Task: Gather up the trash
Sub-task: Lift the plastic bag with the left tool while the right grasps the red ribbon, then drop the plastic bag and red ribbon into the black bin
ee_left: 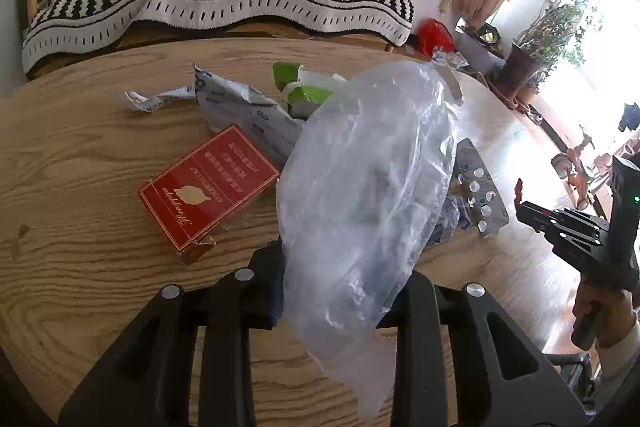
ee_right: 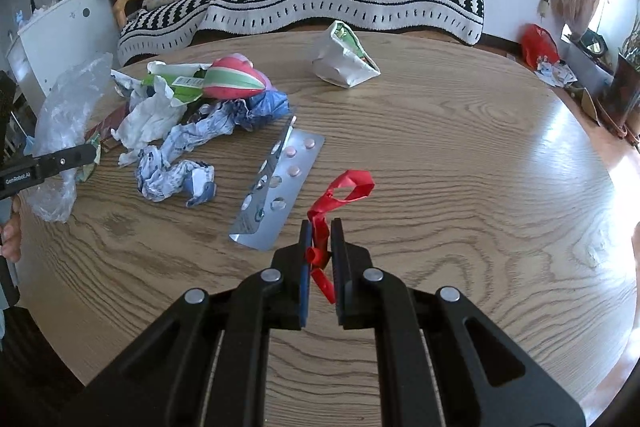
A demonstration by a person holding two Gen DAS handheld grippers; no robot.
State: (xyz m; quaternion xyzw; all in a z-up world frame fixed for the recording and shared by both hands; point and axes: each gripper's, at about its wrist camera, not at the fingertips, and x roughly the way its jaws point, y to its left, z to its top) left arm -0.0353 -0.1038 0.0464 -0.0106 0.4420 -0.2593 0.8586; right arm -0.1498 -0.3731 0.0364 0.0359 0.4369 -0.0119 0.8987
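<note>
The fingers of the right gripper (ee_right: 320, 239) were pinched on a red ribbon scrap (ee_right: 344, 193), its loop trailing up-frame past the tips. The left gripper (ee_left: 340, 291) clamped a clear plastic bag (ee_left: 368, 187), billowing at the left edge of the right wrist view. So the bag lay leftward of the ribbon, across the pill blister (ee_right: 280, 183); its mouth I couldn't make out.
</note>
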